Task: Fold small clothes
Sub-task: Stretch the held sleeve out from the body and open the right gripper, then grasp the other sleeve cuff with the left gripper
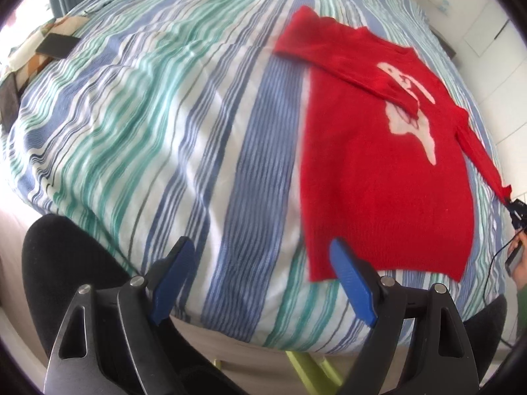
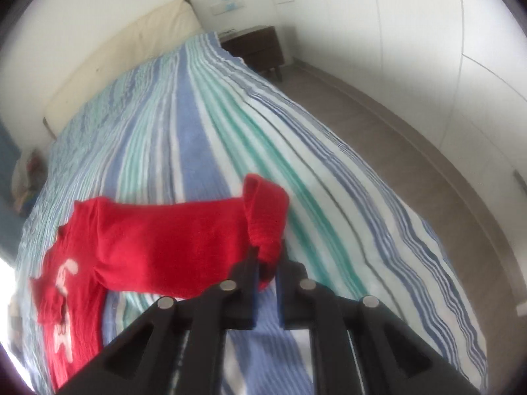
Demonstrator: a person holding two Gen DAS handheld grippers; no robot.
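Sweater (image 1: 378,177) is lying on the striped bed (image 1: 164,131) — right tool (image 2: 267,265) is clamping its sleeve cuff (image 2: 265,217); left tool (image 1: 260,270) is hovering with jaws spread wide.

Black left claw (image 1: 260,279) with blue pads (image 1: 354,284), silver screws.
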